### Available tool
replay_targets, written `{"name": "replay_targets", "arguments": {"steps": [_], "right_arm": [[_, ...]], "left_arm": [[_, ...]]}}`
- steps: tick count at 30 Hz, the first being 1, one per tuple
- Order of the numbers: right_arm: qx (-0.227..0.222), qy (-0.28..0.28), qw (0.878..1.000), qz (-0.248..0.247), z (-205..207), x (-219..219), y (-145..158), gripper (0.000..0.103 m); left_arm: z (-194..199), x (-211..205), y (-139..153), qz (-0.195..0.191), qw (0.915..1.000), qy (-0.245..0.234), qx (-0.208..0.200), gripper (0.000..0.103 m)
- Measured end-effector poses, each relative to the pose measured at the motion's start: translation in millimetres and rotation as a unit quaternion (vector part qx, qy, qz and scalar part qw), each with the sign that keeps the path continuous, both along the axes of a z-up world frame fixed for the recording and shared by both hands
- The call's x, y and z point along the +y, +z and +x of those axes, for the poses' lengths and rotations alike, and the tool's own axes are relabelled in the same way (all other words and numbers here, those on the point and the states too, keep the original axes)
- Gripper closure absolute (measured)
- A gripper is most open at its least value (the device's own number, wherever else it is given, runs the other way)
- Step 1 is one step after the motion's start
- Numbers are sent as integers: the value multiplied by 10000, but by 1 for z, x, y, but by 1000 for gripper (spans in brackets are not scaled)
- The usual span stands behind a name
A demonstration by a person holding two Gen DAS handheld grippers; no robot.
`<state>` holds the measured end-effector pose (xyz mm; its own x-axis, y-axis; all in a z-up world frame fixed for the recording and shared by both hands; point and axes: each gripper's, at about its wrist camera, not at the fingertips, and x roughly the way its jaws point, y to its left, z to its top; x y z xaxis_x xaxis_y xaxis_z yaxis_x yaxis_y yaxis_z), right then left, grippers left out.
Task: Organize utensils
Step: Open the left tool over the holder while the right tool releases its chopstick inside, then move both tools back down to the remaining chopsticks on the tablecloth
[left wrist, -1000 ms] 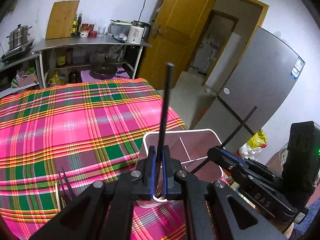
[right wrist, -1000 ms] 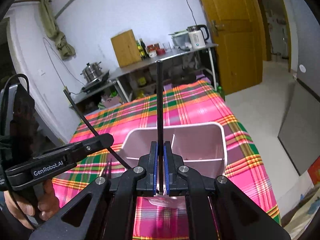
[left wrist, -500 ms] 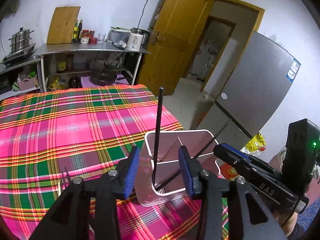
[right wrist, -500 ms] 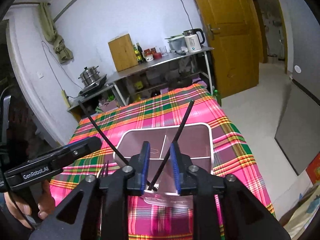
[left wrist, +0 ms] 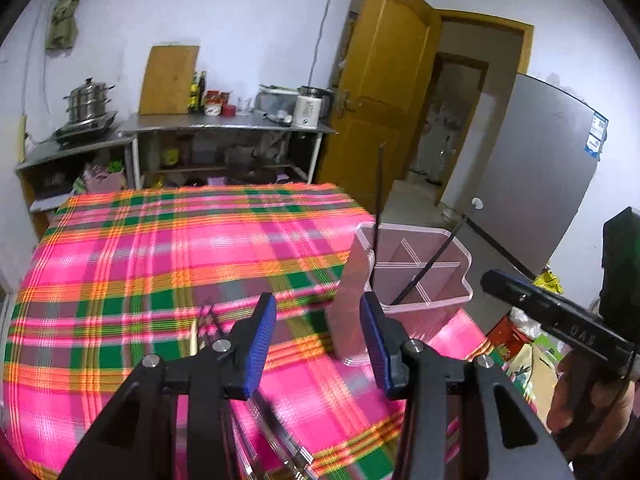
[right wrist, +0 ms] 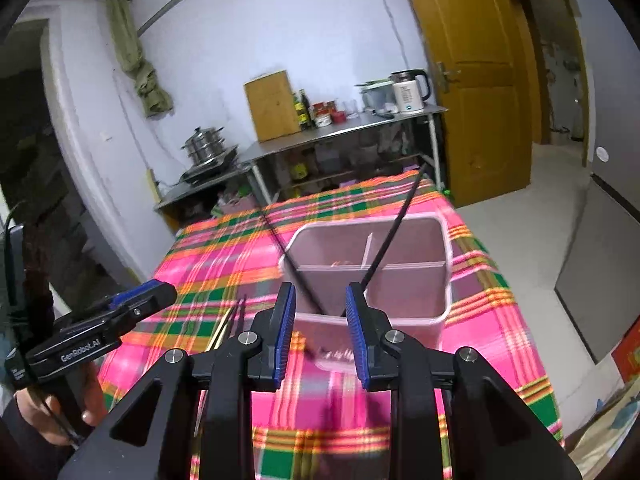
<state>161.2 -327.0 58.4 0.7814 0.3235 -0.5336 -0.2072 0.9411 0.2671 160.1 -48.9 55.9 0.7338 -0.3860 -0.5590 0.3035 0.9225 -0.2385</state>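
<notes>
A see-through plastic box (right wrist: 408, 296) with thin white walls inside stands on the pink checked cloth (right wrist: 224, 264). Two thin black chopsticks (right wrist: 394, 236) lean in it. The left gripper (left wrist: 318, 334) and right gripper (right wrist: 318, 326) have just opened and hold nothing.

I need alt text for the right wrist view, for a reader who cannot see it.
The open right gripper faces a clear divided container on a pink plaid tablecloth, empty-jawed. Two black chopsticks lean crossed inside the container, and the left gripper shows at left.
</notes>
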Motion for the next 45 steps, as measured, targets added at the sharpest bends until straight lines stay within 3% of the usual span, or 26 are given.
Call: {"name": "replay_targets", "arguments": {"steps": [11,18,28,45], "right_arm": [[371,661,9971,-102,-28,37,-39,76],[626,918,9934,-273,-31,58,-63,76],[986,1111,9877,-477,-23,78,-87,76],[1321,1388,9788,-717,24,129,-120,83]], "left_arm": [[-47,43,-63,240,9954,740,561,58],[-52,55,-85,374,9923,819,850,58],[-26,65,-113,528,9859,887,1316,58],[35,65,-135,683,9847,662,1457,78]]}}
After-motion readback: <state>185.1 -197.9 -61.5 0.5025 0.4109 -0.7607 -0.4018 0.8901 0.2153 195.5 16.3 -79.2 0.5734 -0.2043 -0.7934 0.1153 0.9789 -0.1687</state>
